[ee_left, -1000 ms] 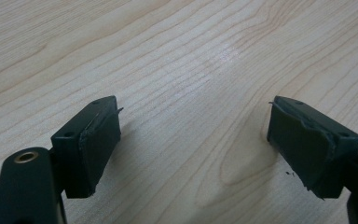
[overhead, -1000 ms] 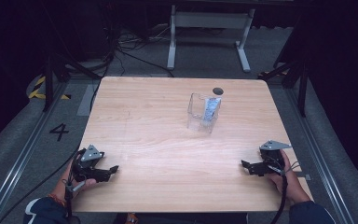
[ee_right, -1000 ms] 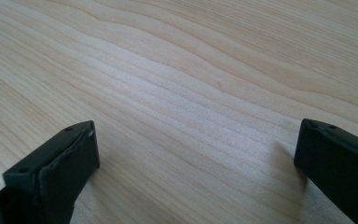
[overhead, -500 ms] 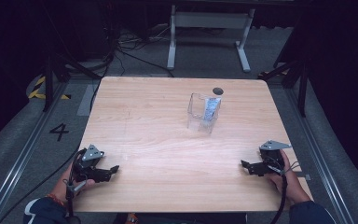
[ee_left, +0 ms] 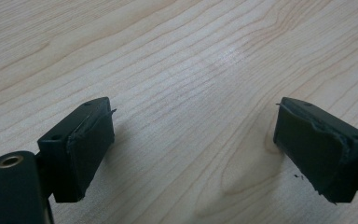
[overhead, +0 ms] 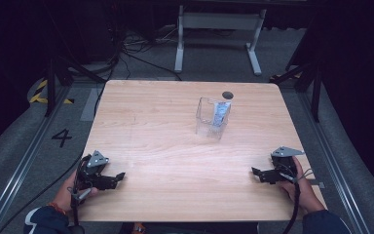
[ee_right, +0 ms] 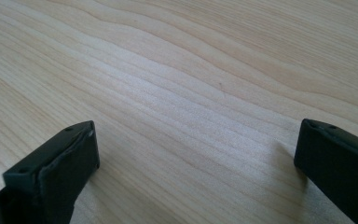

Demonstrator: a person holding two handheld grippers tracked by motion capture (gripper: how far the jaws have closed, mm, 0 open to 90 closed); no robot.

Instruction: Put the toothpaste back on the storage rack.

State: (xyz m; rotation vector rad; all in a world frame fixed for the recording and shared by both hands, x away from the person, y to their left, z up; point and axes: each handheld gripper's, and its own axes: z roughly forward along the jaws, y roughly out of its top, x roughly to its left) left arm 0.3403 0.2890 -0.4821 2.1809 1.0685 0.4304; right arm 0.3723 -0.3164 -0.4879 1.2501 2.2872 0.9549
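The left tongs (overhead: 118,176) have just been opening, nothing between them; otherwise nothing has shifted. The right tongs (overhead: 257,173) gape empty. The clear plastic container (overhead: 212,118) stands mid-tabletop (overhead: 151,126), well apart.

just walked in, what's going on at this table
A person sits at a wooden table with a gripper in each hand. The left gripper and the right gripper rest near the front corners, both open with nothing between the jaws; the left one's jaws have just been opening. A clear container with a small packet inside stands untouched farther back.
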